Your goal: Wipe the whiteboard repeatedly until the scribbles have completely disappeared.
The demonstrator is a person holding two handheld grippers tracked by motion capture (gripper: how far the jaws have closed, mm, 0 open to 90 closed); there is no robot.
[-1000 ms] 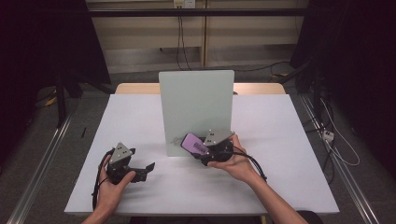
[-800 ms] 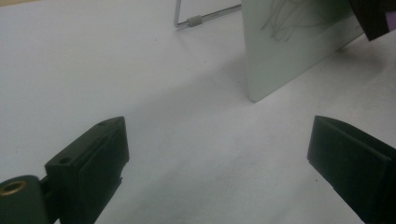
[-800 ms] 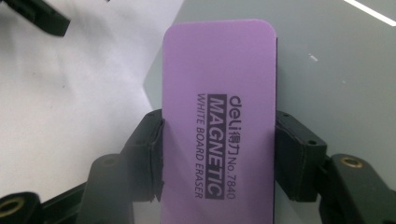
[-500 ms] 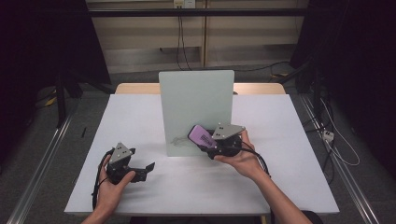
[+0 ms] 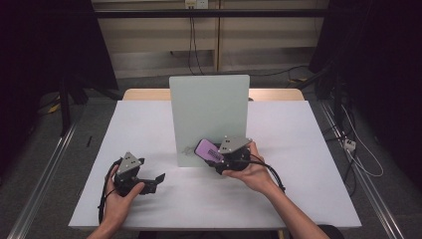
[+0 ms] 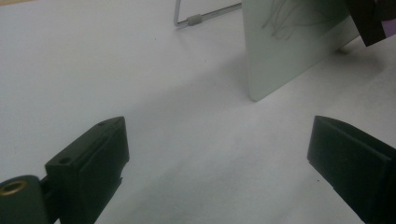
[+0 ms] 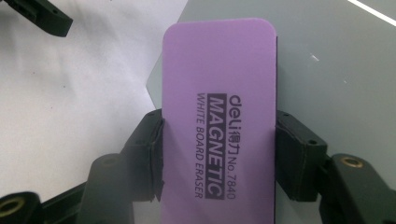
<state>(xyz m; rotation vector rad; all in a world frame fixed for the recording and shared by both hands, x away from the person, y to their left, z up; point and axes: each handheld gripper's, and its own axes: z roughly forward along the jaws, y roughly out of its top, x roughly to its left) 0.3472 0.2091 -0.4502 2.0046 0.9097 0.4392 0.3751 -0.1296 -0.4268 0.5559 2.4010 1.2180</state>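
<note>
Raised since earlier: smooth purple eraser point(image 7: 219, 116) clamped in right jaws; left jaws wide, empty.

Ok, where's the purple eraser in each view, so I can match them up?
High view: purple eraser sits centre, in the right gripper, against the upright board's lower part.
Left gripper view: a purple sliver at the top right corner, beside the board.
Right gripper view: it stands in the middle, clamped between the jaws.
Shared landmark: the board.
</note>
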